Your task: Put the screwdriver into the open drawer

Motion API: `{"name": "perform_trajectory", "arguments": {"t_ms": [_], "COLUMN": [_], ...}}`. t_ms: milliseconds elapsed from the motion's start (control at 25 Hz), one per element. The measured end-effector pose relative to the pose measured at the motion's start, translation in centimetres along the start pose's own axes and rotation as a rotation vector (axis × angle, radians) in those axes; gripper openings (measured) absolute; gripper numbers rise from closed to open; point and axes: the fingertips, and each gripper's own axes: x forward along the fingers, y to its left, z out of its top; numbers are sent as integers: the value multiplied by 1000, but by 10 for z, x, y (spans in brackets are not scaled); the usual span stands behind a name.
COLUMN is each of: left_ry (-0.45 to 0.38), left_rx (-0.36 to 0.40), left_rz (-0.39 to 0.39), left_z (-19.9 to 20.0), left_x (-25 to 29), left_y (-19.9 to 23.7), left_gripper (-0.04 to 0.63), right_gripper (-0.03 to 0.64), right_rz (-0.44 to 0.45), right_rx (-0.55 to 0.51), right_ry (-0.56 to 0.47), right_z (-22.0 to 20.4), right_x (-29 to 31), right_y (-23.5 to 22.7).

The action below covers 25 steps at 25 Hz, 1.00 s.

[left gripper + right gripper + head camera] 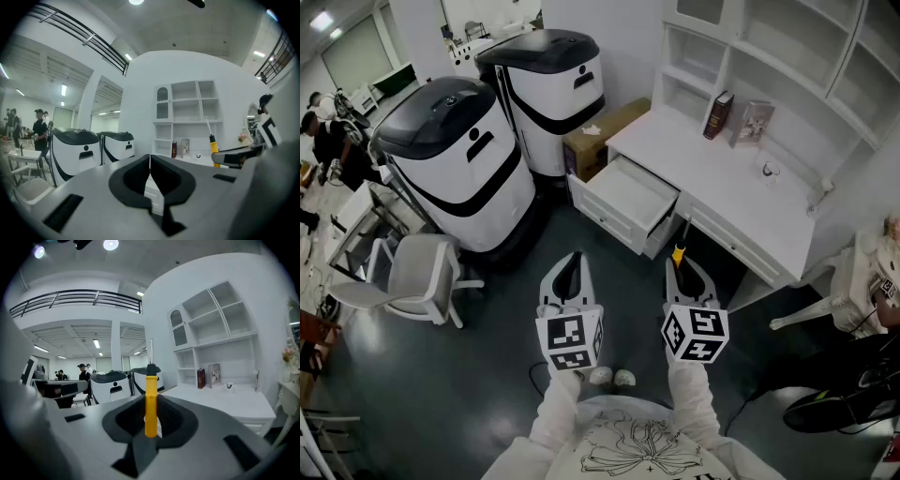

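A yellow-handled screwdriver (151,401) stands upright in the right gripper (151,423), its jaws clamped on the handle and the thin metal shaft pointing up past a black collar. From the head view, the screwdriver's (678,252) yellow end pokes out of the right gripper (684,272) above the dark floor, close to the front of a white desk (741,202) and apart from the open drawer (626,193), which is pulled out at the desk's left end, up and to the left of the tool. The left gripper (571,272) is held level beside the right one, well short of the drawer; its own view shows the left gripper's (150,164) jaws pressed together, tip to tip, with the screwdriver (214,150) visible off to the right. A dark red book (718,114) stands on the desk beneath white shelves (787,47). Left of the drawer sit a cardboard box (605,131), two large white-and-black machines (459,164) and a pale office chair (417,277). People (83,372) stand in the hall behind.
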Motion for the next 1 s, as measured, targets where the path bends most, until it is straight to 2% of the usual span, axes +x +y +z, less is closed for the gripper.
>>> {"name": "perform_trajectory", "arguments": {"t_ms": [520,1000], "left_ry": [5,19], "left_rx": [-11,-14], "left_rz": [15,43], "left_z": [-7,-17], "left_x": [7,16], "left_y": [-17,-31], "left_gripper": [9,9], "right_gripper": [71,71], "right_rz": [44,94], "right_rx": [17,28], "right_ry": [-17,17], "right_z": [0,-14], "right_x": [2,15], "right_y": [-13,-24]}}
